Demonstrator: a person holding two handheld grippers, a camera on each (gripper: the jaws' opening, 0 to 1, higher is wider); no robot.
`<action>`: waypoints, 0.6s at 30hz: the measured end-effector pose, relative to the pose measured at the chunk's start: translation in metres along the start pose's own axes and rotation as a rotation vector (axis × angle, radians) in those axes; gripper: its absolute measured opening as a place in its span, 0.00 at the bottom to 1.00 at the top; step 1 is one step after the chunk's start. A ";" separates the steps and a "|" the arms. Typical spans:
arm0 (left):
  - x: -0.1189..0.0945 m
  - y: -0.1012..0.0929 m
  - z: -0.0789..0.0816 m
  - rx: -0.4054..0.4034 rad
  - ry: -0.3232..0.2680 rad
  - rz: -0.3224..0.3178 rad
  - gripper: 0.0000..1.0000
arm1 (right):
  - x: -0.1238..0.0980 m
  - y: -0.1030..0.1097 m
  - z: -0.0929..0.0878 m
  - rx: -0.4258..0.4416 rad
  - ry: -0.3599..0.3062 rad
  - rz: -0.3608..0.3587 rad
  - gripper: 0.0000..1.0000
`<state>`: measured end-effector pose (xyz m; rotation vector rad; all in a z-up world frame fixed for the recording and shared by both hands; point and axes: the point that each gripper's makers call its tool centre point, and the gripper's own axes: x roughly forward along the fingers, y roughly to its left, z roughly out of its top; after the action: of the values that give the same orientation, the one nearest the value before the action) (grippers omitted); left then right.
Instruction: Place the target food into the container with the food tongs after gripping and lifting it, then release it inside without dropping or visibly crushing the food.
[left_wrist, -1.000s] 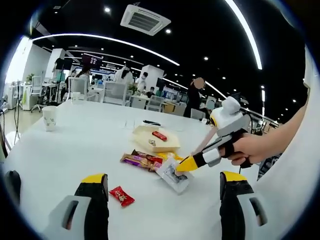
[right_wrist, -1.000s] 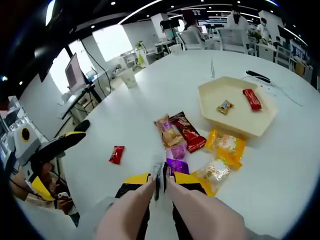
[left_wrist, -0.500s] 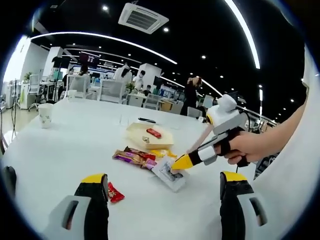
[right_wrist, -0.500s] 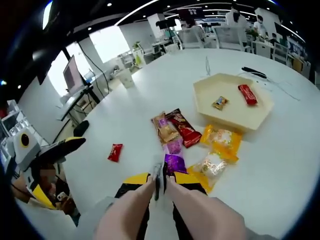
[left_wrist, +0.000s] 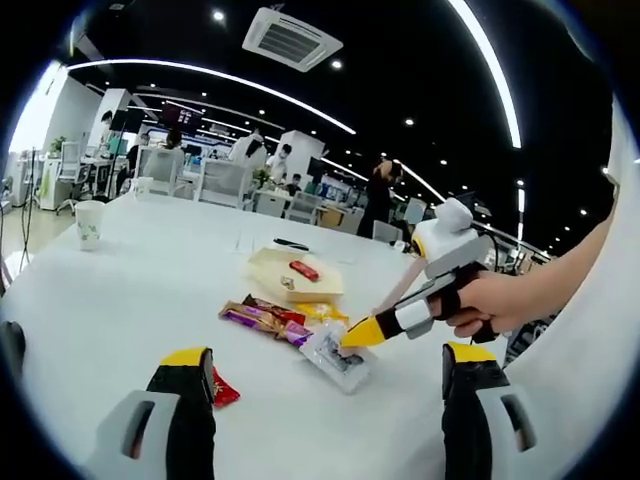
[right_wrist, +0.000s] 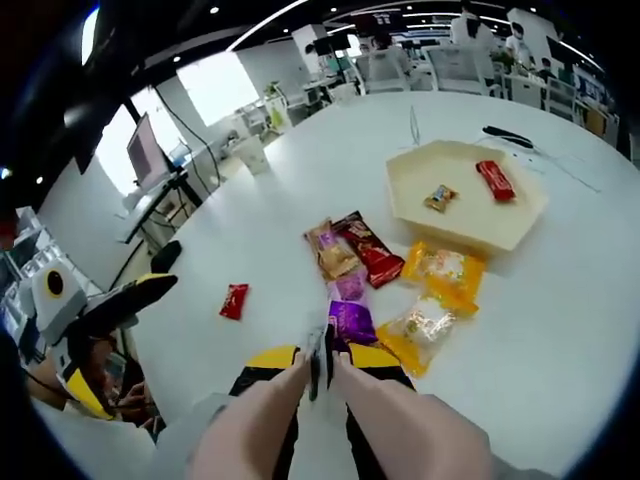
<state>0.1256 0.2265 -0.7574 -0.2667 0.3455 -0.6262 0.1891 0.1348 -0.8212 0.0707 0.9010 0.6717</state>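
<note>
In the left gripper view, the right gripper (left_wrist: 352, 334) is pinching a clear packet (left_wrist: 338, 356) in pink tongs and lifting it higher than before; the left gripper (left_wrist: 325, 372) is hanging released.

In the right gripper view, the hexagonal tray (right_wrist: 470, 222) is waiting beyond the snack pile (right_wrist: 385, 275), with bare worktop (right_wrist: 560, 330) between.

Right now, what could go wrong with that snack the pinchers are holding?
The right gripper pinches only the edge of the clear snack packet, so it might slip out on the way to the tray. Squeezing harder could crush it. Other snacks lie between, and a low-carried packet might knock them.
</note>
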 end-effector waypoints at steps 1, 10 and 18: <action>0.000 0.000 0.000 0.001 0.000 0.000 0.96 | 0.000 0.000 0.000 -0.001 0.000 -0.001 0.16; 0.005 -0.011 0.000 0.008 0.011 -0.053 0.99 | -0.006 -0.004 0.007 0.020 -0.023 0.002 0.16; 0.006 -0.015 0.005 0.011 -0.002 -0.051 0.99 | -0.016 -0.009 0.009 0.089 -0.044 0.027 0.16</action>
<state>0.1244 0.2121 -0.7495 -0.2667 0.3339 -0.6780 0.1933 0.1209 -0.8076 0.1765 0.8890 0.6522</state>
